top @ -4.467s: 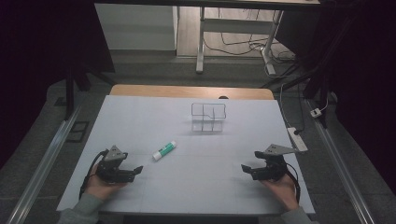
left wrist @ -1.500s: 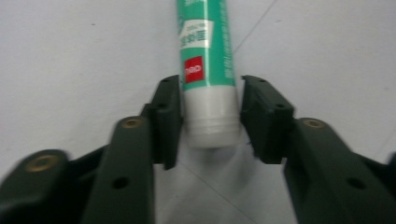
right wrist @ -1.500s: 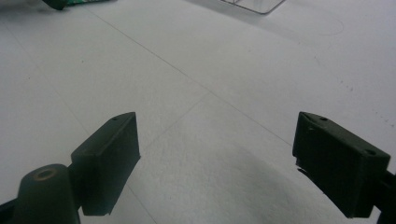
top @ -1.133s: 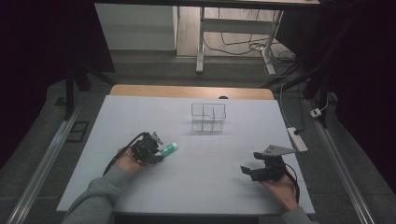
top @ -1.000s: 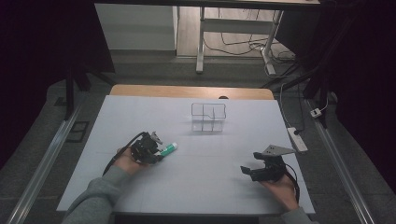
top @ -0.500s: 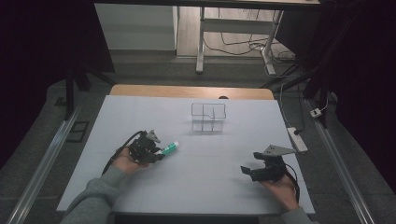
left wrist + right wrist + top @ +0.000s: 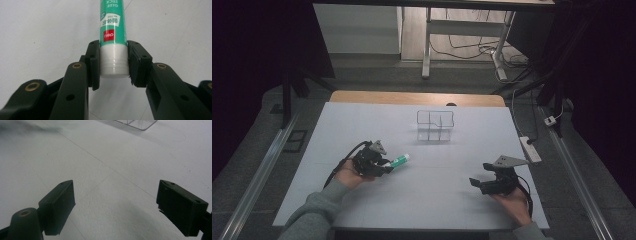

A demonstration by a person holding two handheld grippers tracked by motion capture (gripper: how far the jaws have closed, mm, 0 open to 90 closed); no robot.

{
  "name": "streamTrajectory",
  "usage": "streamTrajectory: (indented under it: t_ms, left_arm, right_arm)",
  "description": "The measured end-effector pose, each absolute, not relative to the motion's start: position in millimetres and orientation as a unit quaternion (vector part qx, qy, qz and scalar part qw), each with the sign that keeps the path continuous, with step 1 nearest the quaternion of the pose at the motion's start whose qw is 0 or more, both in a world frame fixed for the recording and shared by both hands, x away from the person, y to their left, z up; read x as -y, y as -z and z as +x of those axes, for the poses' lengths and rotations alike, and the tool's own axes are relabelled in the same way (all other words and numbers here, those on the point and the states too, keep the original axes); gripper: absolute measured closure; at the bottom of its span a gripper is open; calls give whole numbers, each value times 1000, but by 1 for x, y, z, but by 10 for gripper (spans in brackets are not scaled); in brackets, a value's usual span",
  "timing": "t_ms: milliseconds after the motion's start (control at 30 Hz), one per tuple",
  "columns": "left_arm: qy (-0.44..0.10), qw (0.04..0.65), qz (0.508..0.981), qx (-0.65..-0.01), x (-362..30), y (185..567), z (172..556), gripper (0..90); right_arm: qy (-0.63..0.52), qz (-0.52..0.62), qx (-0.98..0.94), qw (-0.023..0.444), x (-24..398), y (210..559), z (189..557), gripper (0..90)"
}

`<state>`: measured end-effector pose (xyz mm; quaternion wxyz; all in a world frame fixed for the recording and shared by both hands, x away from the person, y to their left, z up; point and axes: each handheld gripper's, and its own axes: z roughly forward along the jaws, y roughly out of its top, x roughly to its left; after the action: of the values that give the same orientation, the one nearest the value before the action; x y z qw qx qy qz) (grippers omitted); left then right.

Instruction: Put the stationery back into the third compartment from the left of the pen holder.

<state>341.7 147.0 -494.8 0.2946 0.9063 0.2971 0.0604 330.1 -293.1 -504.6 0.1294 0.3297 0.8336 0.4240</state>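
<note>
A green glue stick (image 7: pixel 400 160) with a white cap (image 7: pixel 114 60) lies on the white table (image 7: pixel 452 200), left of centre. My left gripper (image 7: pixel 384 164) is shut on its white cap end; in the left gripper view both pads (image 7: pixel 93 62) press the cap from either side (image 7: pixel 114 62). The green body (image 7: pixel 112 20) points away from the jaws. My right gripper (image 7: pixel 475 183) rests near the table's front right, held by a hand. Its jaws stand wide open (image 7: pixel 115 207) over bare table with nothing between them.
A clear wire-frame box (image 7: pixel 435 125) with compartments stands at the middle back of the table, its corner visible as the wire-frame box (image 7: pixel 136 123) in the right gripper view. A white power strip (image 7: pixel 531 149) lies off the table's right edge. Dark floor surrounds the table.
The left hand moved from the front left of the table to the glue stick and closed on its cap. Over the last second it barely shifted. The right gripper has stayed still.
</note>
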Motion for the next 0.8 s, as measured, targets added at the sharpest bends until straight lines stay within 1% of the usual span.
streamTrajectory:
  t_ms: [500,800]
  left_arm:
    - [-35,333,898,-286,-141,492,339,642]
    - [-23,338,902,-268,-129,493,340,642]
  right_arm:
    - [-428,324,-834,129,290,504,329,151]
    - [-436,313,-834,125,283,503,328,158]
